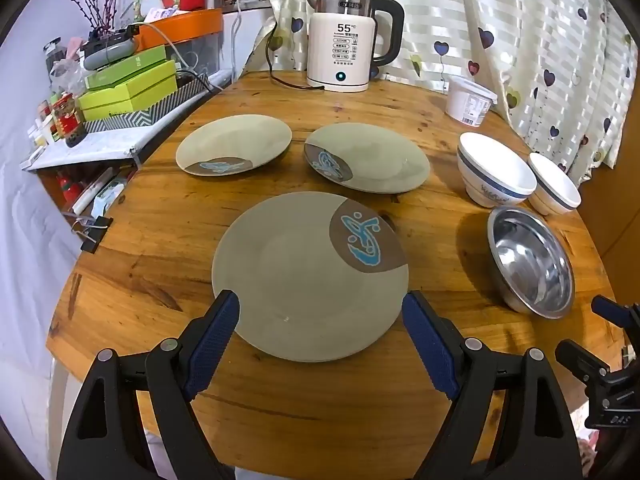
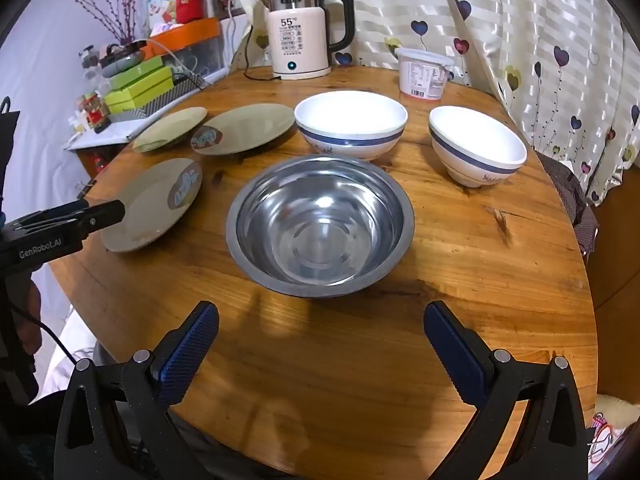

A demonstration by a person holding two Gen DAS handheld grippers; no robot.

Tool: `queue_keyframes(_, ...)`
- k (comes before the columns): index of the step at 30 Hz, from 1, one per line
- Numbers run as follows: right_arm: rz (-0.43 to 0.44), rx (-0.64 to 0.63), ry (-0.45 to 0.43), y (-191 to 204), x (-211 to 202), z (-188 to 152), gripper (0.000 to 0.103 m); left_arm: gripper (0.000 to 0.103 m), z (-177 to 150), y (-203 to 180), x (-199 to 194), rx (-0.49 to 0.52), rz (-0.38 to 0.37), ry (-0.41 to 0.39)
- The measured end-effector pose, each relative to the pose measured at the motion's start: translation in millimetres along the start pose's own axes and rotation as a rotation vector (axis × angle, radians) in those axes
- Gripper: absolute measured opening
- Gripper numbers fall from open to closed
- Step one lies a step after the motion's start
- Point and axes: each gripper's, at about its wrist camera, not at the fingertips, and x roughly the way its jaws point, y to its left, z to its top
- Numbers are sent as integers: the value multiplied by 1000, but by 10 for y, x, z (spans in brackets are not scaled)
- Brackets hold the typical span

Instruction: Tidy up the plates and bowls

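Kettle (image 1: 346, 46) panel reads "55"; tongs' side (image 2: 40, 243) reads "GenRobot.AI"

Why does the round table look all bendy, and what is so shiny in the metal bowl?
Both wrist views use a fisheye lens, so the table edge curves and the corners go black. In the right wrist view the steel bowl shows bright glare; in the left wrist view it mirrors the light in streaks.

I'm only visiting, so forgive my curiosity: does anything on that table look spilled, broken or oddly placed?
Nothing stands out. Three plates, the nearest included, lie flat and apart on the wooden table; the steel bowl and two white bowls stand upright and empty. No spills or chips show.
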Motion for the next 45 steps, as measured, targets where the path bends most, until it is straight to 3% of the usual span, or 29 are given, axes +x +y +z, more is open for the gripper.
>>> queue_keyframes(45, -12, -4, -18, 27, -46, 37, 103, 84, -63, 49, -34, 17, 17, 11)
